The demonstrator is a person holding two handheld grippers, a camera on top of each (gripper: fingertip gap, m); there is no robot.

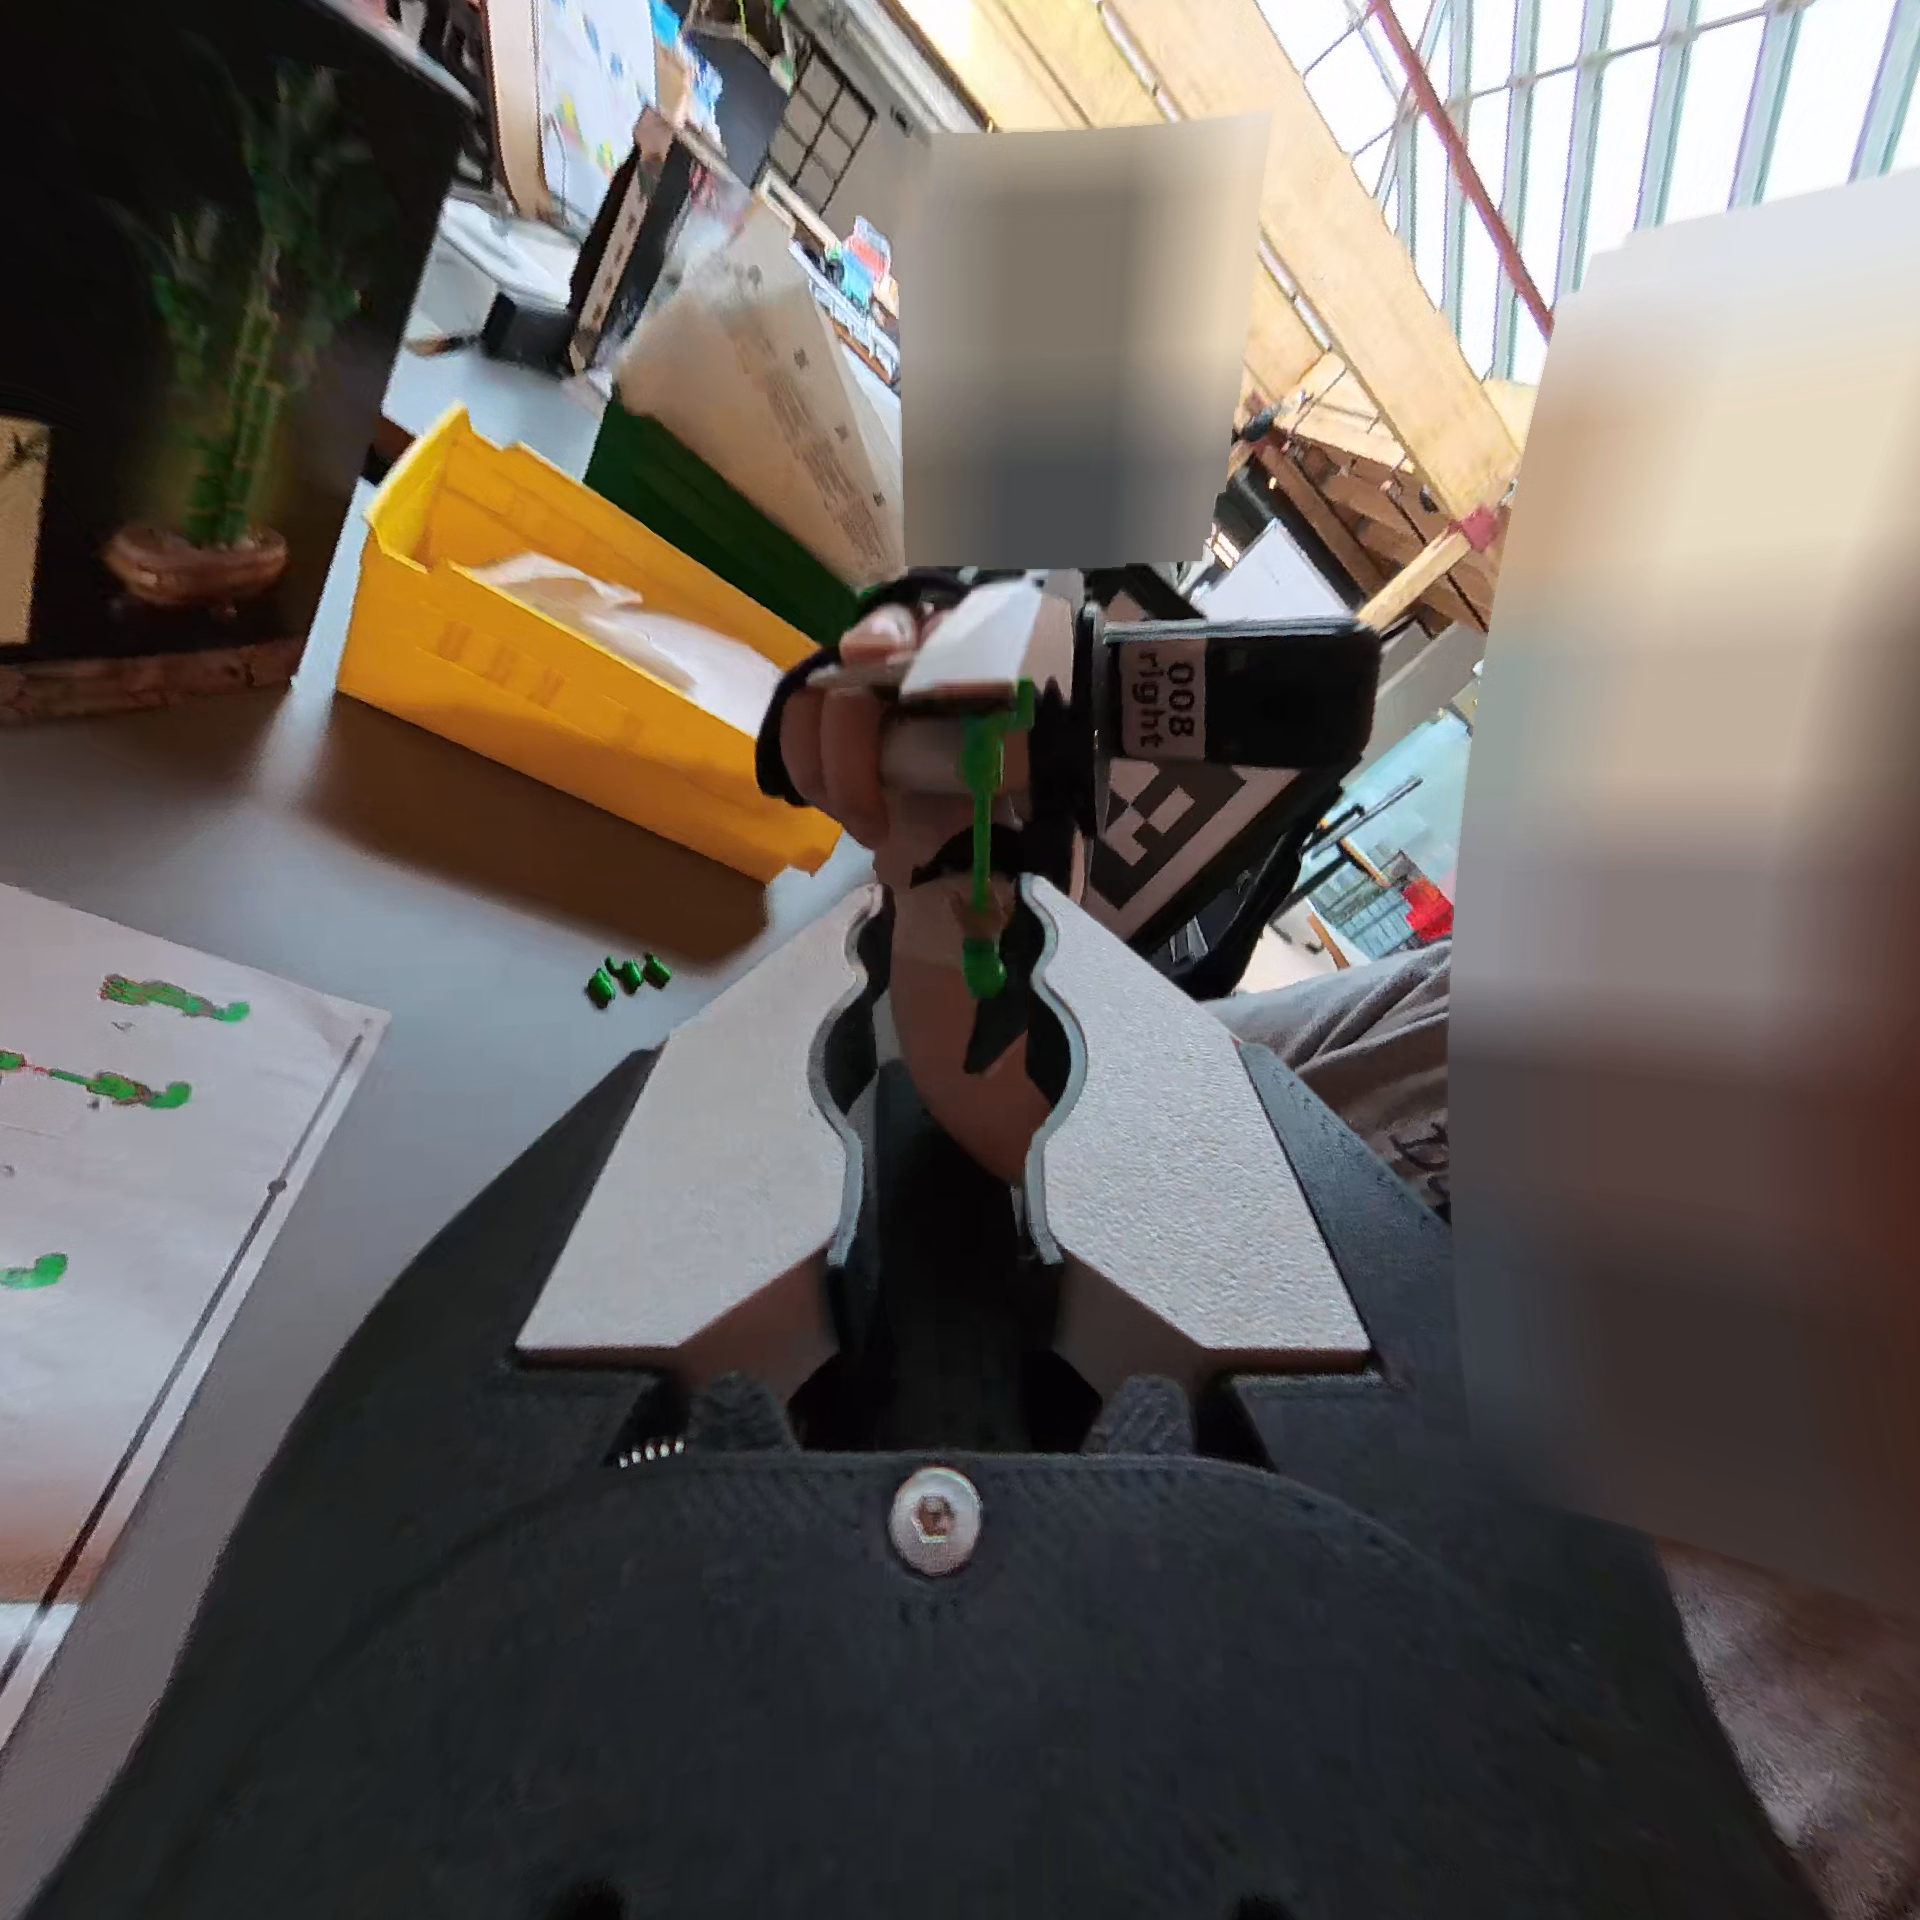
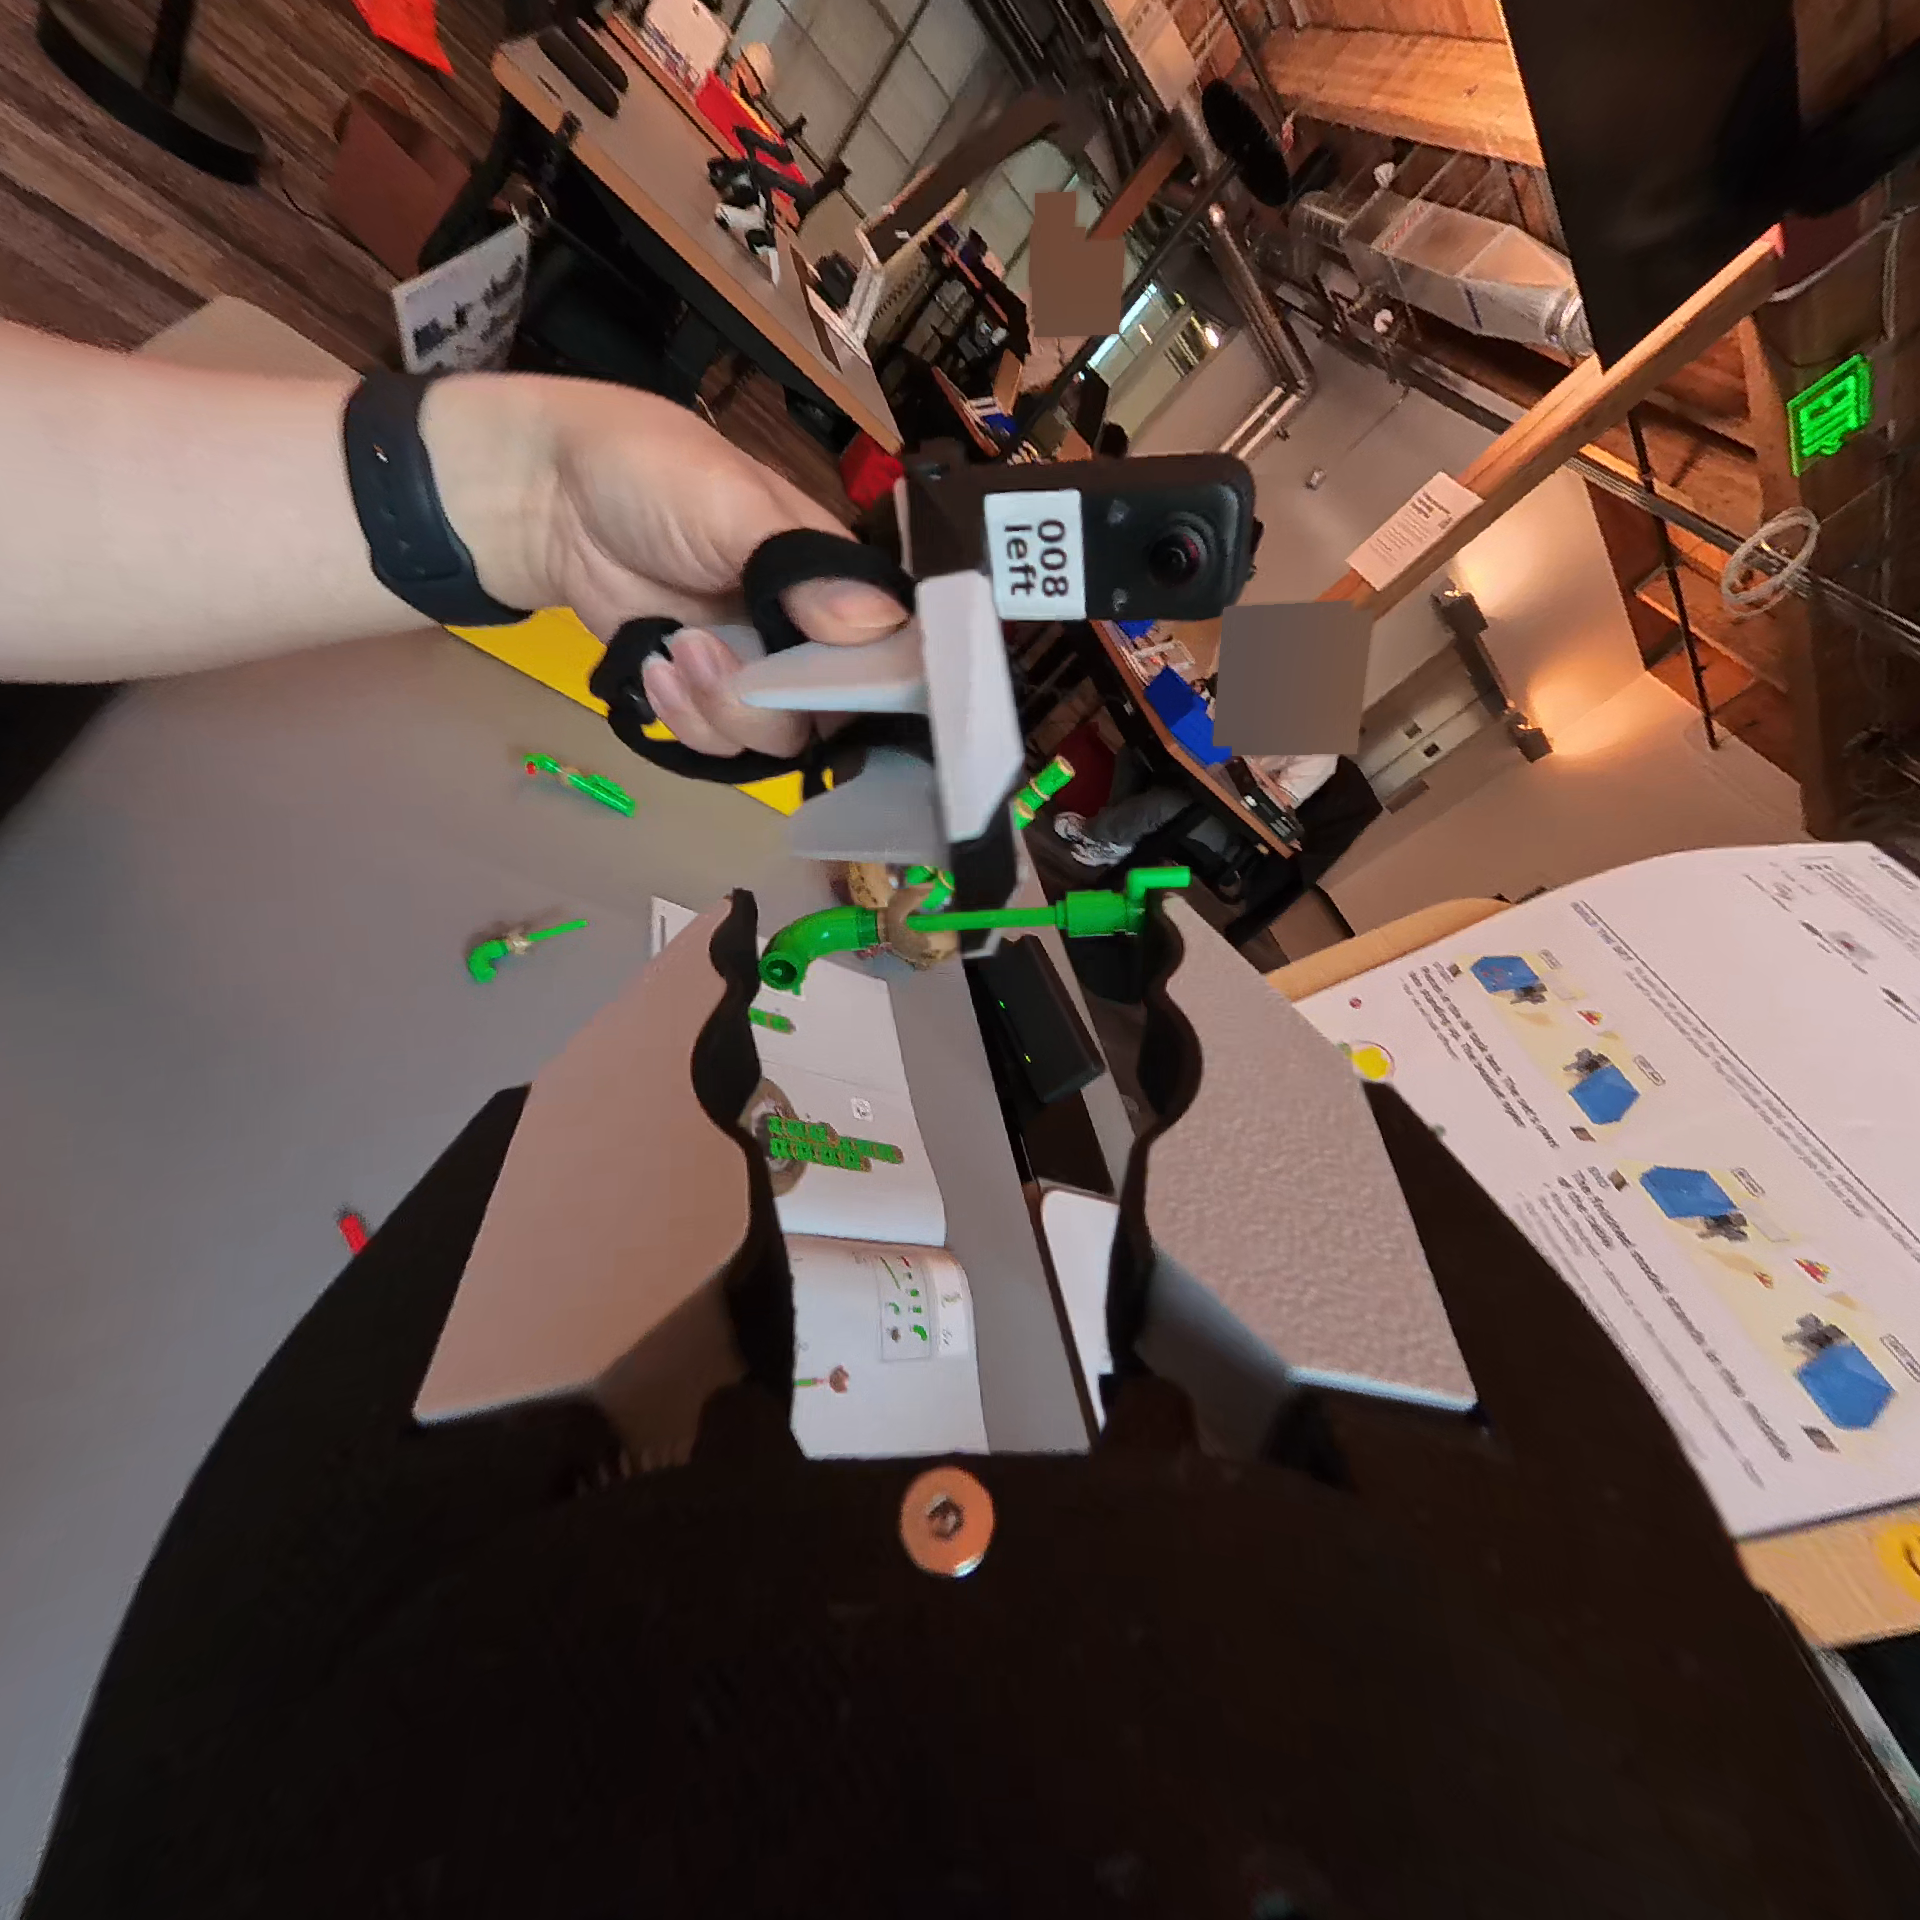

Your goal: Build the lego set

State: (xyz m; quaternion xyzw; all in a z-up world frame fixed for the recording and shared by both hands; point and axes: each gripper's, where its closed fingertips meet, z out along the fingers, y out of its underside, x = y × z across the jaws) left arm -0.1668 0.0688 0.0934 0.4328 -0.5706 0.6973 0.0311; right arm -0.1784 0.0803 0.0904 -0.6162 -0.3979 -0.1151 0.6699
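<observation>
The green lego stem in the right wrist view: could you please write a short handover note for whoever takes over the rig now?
Left gripper: seems shut on the green stem near its tan ring, held in the air.
Right gripper: open, one fingertip beside the stem's end.
Loose stem sections lie on the table; the instruction booklet lies open below.
Done: this stem partly built.
Left: probably joining the loose sections.

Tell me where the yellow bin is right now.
In the left wrist view the yellow bin sits on the table, upper left, between the potted plant and the right tool.
</observation>
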